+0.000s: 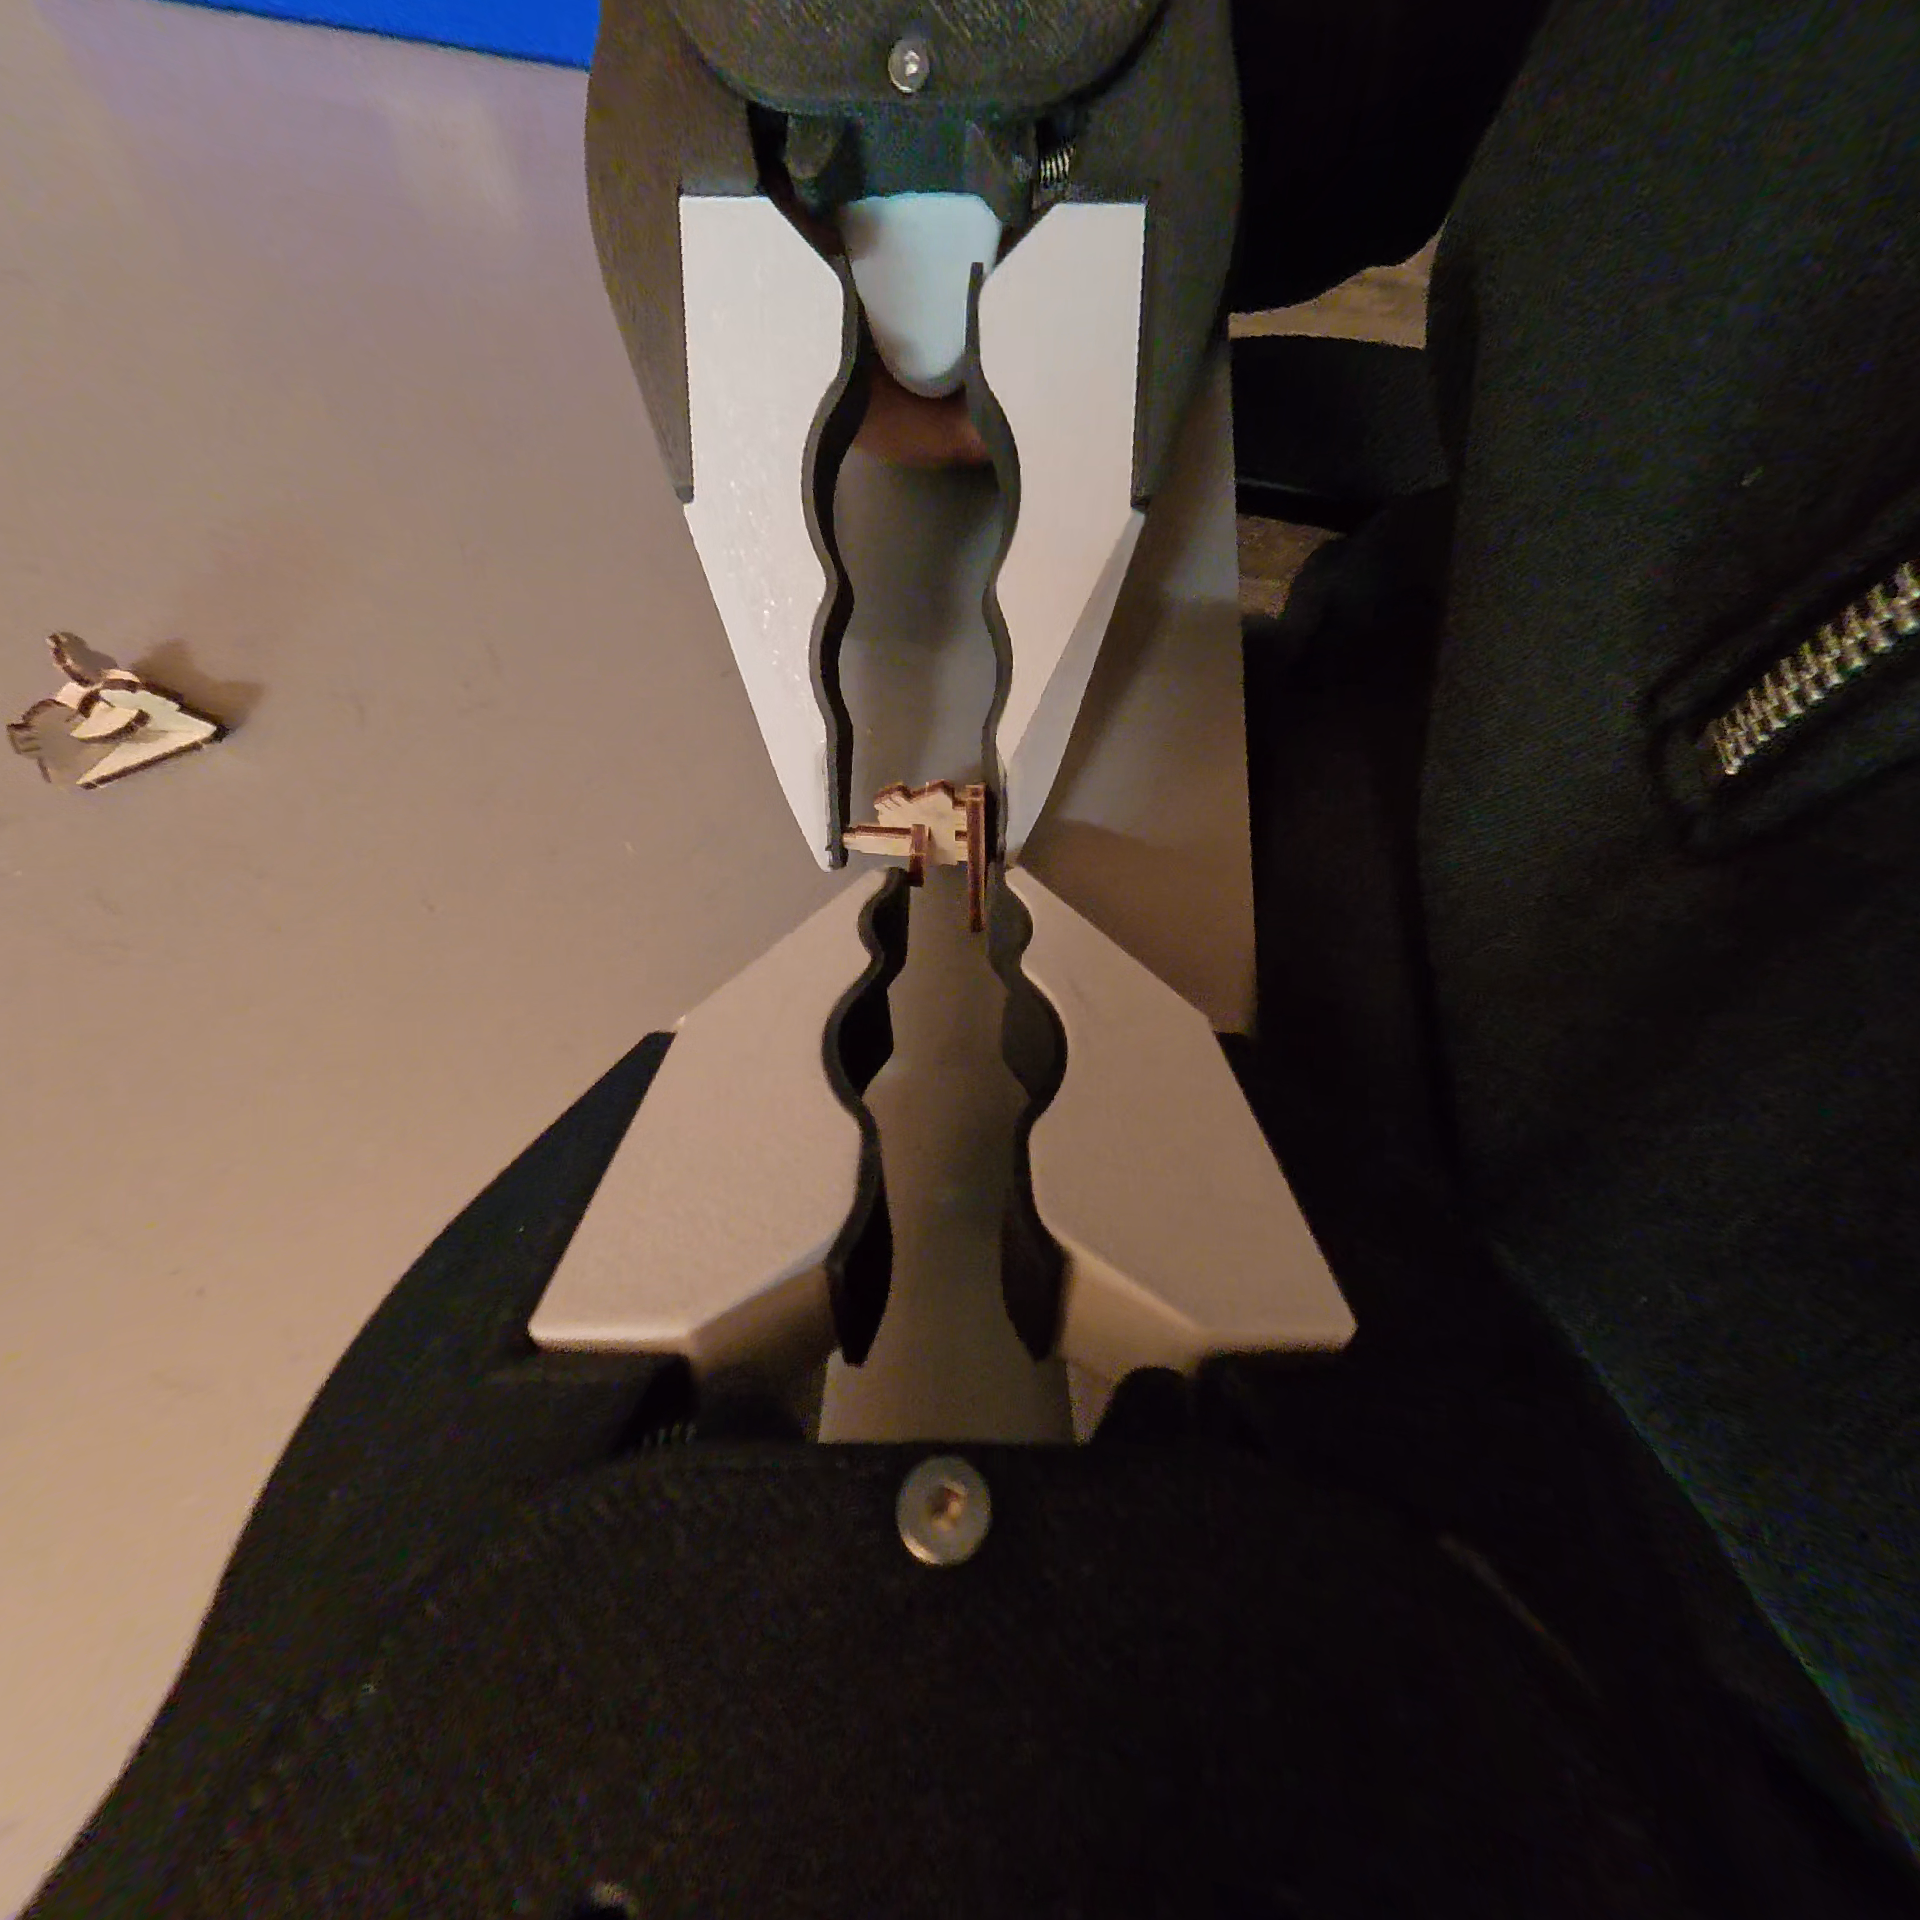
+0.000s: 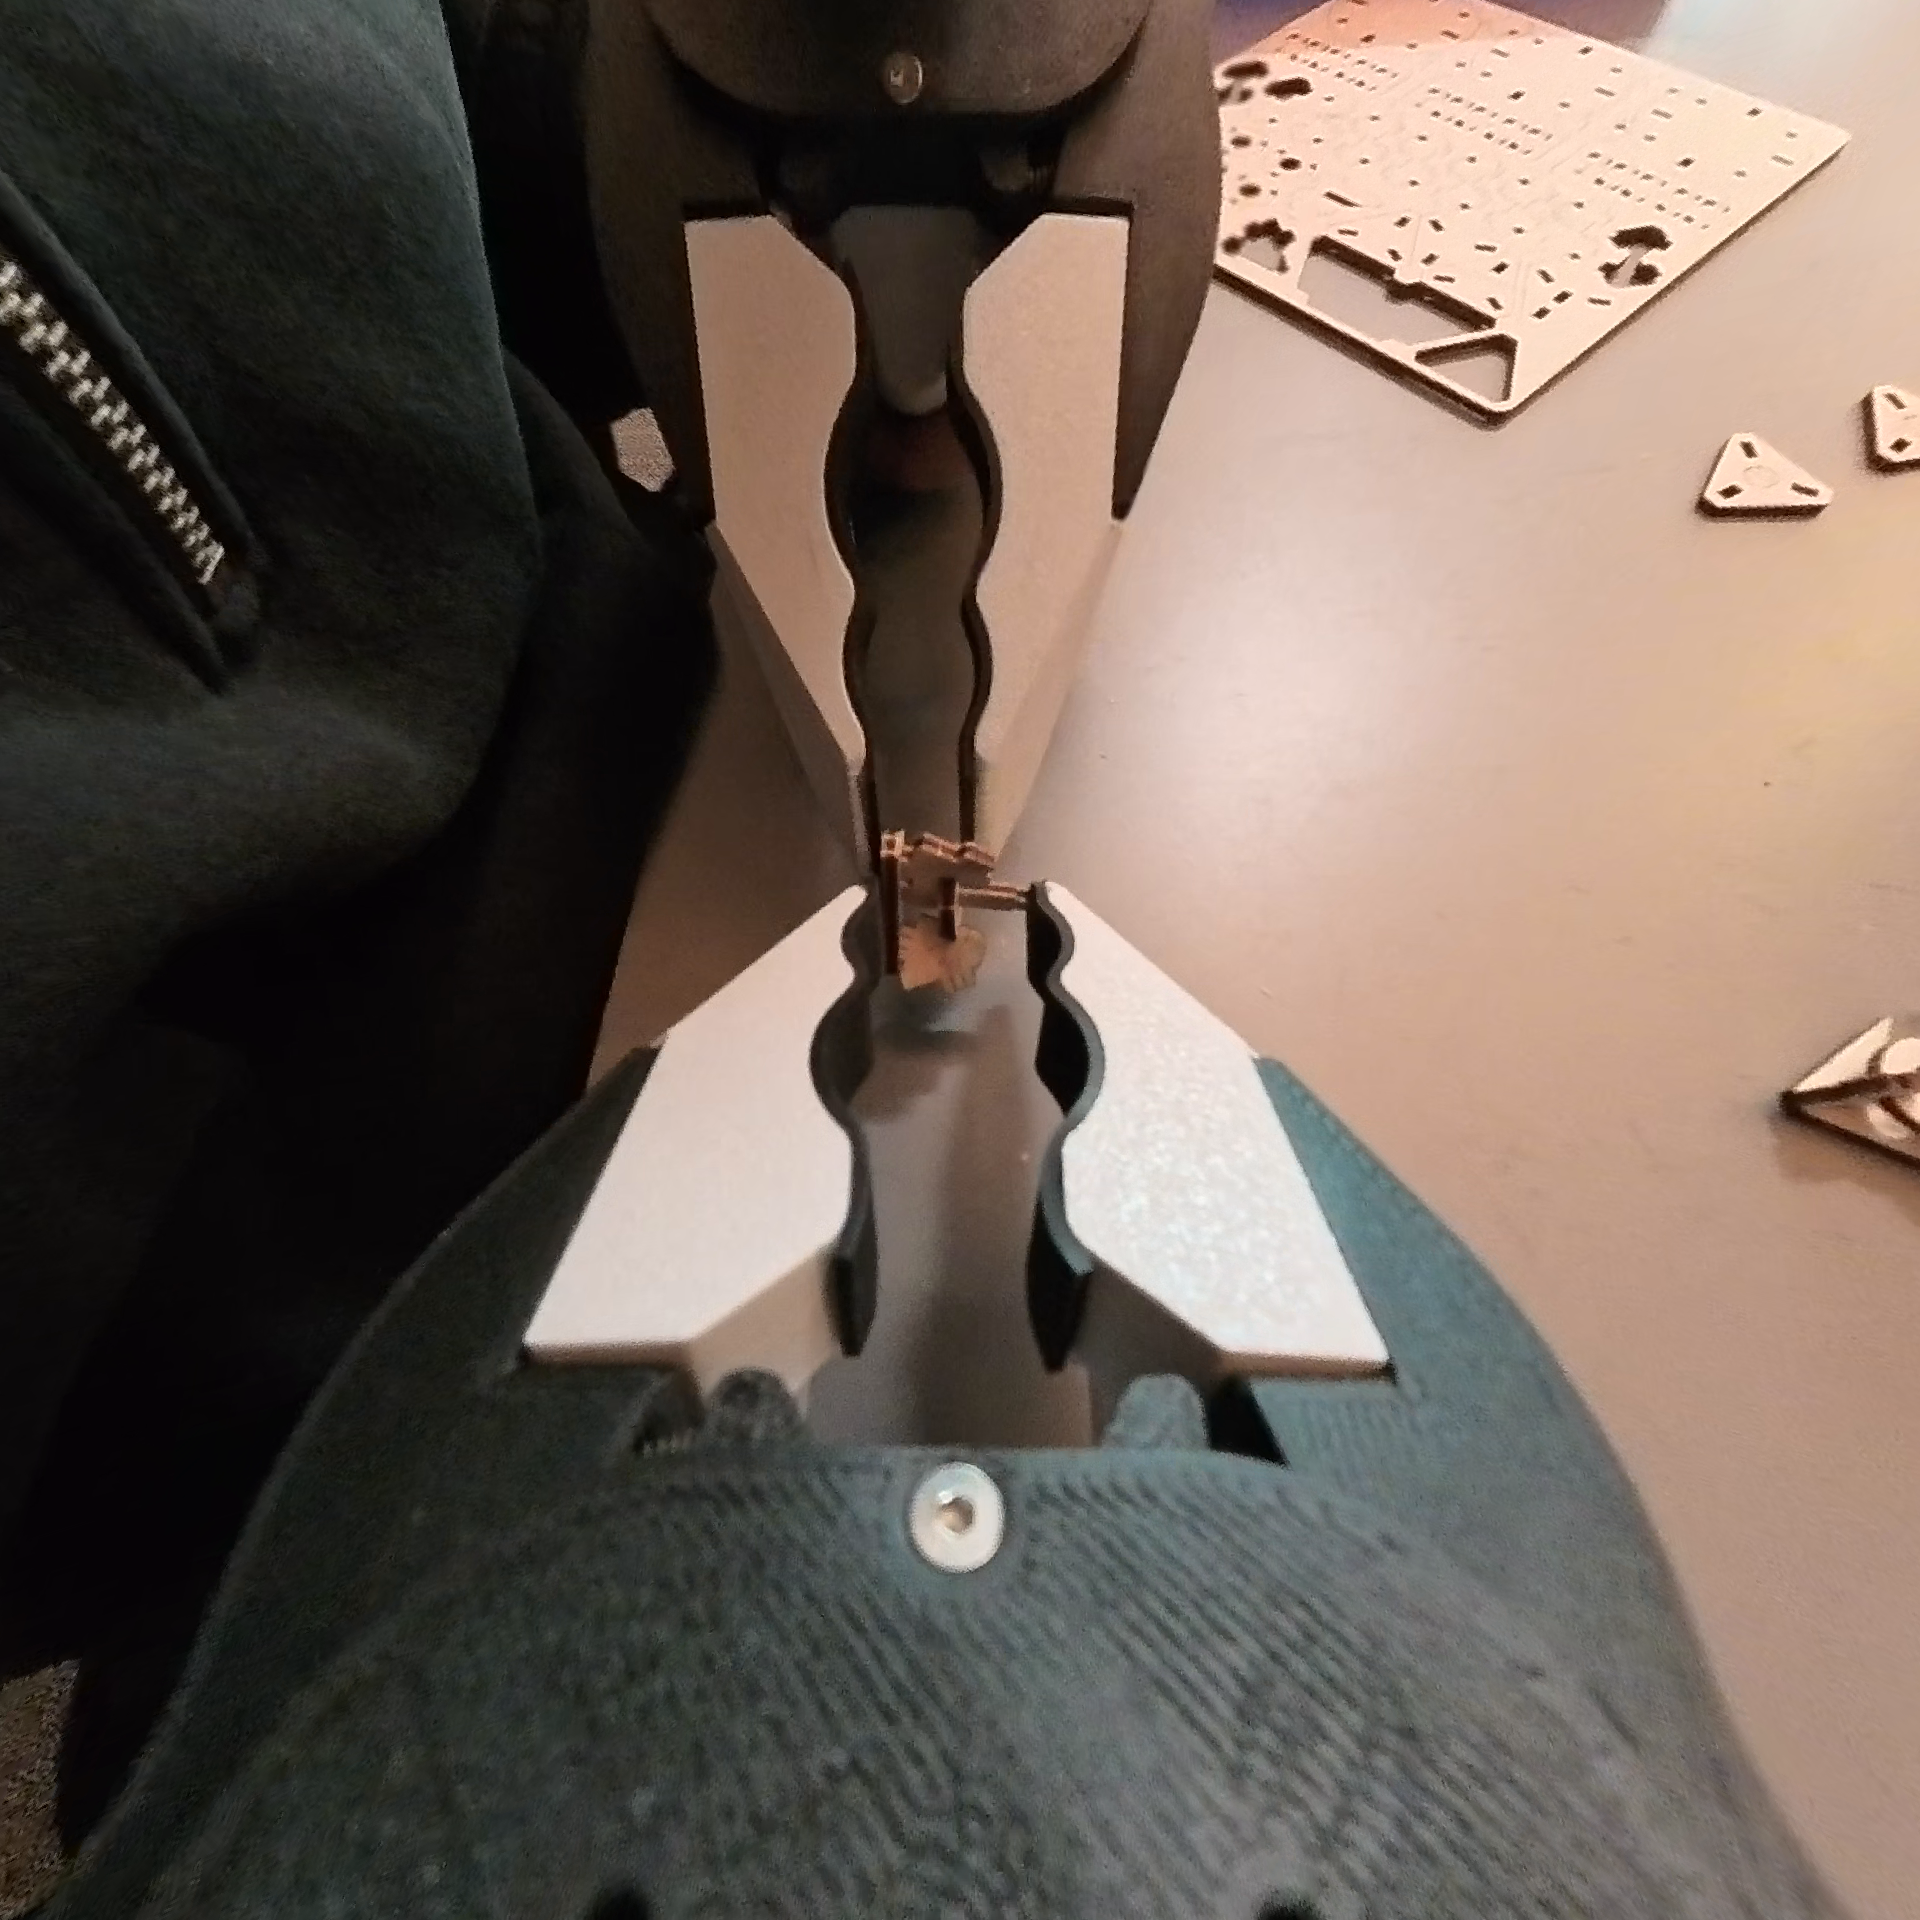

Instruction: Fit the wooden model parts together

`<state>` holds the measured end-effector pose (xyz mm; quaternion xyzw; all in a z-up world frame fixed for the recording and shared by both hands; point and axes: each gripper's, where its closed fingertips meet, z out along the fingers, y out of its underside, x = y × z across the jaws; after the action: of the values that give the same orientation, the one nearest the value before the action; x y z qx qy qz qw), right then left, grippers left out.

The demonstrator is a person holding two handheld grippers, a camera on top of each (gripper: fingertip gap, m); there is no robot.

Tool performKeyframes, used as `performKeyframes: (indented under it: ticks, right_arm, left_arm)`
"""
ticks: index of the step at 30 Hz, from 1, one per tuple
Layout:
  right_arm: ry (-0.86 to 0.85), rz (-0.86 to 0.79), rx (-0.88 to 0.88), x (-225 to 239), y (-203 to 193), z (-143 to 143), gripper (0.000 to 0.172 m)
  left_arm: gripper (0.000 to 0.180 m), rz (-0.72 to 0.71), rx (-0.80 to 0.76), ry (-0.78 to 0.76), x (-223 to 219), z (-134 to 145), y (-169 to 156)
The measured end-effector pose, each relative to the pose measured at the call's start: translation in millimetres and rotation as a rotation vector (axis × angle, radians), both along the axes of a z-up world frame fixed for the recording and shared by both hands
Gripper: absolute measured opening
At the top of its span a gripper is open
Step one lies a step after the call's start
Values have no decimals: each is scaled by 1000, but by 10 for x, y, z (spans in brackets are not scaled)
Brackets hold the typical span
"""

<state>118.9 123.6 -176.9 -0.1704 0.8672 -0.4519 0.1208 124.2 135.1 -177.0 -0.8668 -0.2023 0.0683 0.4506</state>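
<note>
My two grippers meet tip to tip above the table (image 1: pixel 364 468). A small light wooden assembly (image 1: pixel 935 826) of thin slotted plates and a peg sits between them. In the right wrist view the right gripper (image 2: pixel 951 904) is shut on the assembly (image 2: pixel 935 883): a plate lies against its left pad and the peg end against its right pad. The left gripper (image 1: pixel 940 894) comes from the opposite side with a narrower gap. Its pads press on the assembly's two plates. In the right wrist view the left gripper (image 2: pixel 923 821) is at the top; in the left wrist view the right gripper (image 1: pixel 916 852) is.
A person's dark jacket with a zip (image 1: pixel 1662 935) is close beside the grippers and also shows in the right wrist view (image 2: pixel 208 727). Another small wooden assembly (image 1: pixel 104 717) lies on the table. A laser-cut wooden sheet (image 2: pixel 1507 208) and triangular wooden pieces (image 2: pixel 1761 488) (image 2: pixel 1860 1091) lie to the right. My left and right fingertips are right by each other.
</note>
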Motion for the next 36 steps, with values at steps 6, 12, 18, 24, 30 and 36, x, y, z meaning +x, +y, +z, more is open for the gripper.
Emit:
performKeyframes:
  ticks: [6, 12, 18, 24, 30, 36]
  right_arm:
    - [-2, 6, 1, 10, -8, -1, 26]
    - [-5, -4, -26, 13, -21, 43, 27]
    - [-28, -38, -50, -35, 8, 92, 33]
    - [-58, -24, -65, -13, 38, 134, 19]
    - [-55, -4, -65, 8, 49, 132, 18]
    - [-36, 7, -87, 37, 42, 156, 17]
  left_arm:
    - [13, -4, 8, 2, 6, 12, 1]
    - [10, -3, 25, 33, 9, 56, -4]
    - [10, 18, 86, 9, -25, 125, -33]
    - [10, 16, 86, 8, -22, 123, -29]
    - [10, 3, 77, 15, -2, 117, -17]
    - [9, -18, 46, -5, 23, 65, 5]
